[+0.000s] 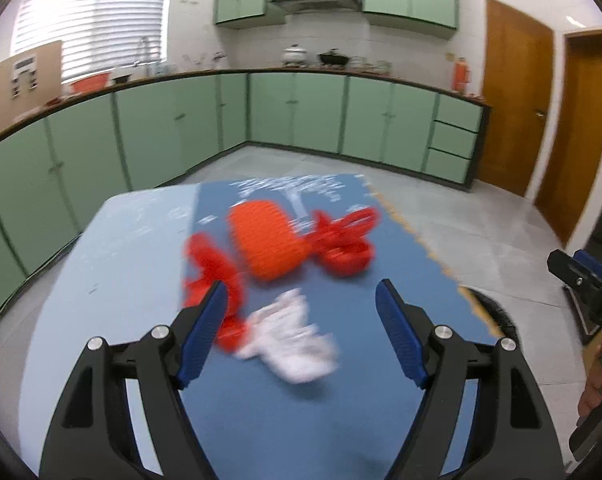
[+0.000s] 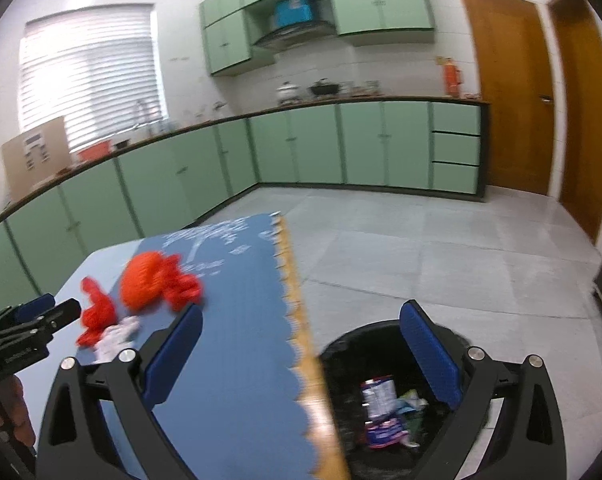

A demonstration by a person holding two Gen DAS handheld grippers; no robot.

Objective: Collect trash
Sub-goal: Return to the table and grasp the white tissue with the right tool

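A crumpled white tissue (image 1: 291, 336) lies on the blue mat (image 1: 333, 420), blurred, just ahead of my open, empty left gripper (image 1: 301, 300). Beyond it lie red plastic pieces (image 1: 209, 264), an orange ribbed object (image 1: 269, 240) and a red bowl-like piece (image 1: 347, 250). In the right wrist view the tissue (image 2: 117, 338) and the red items (image 2: 149, 284) sit at the left. My right gripper (image 2: 301, 326) is open and empty, above the mat's edge and a black bin (image 2: 381, 400) holding wrappers (image 2: 381, 408).
The table (image 1: 133, 240) stands in a kitchen with green cabinets (image 1: 301, 108) along the walls. Wooden doors (image 1: 517, 96) are at the right. The bin stands on the tiled floor (image 2: 441, 248) beside the table's right edge.
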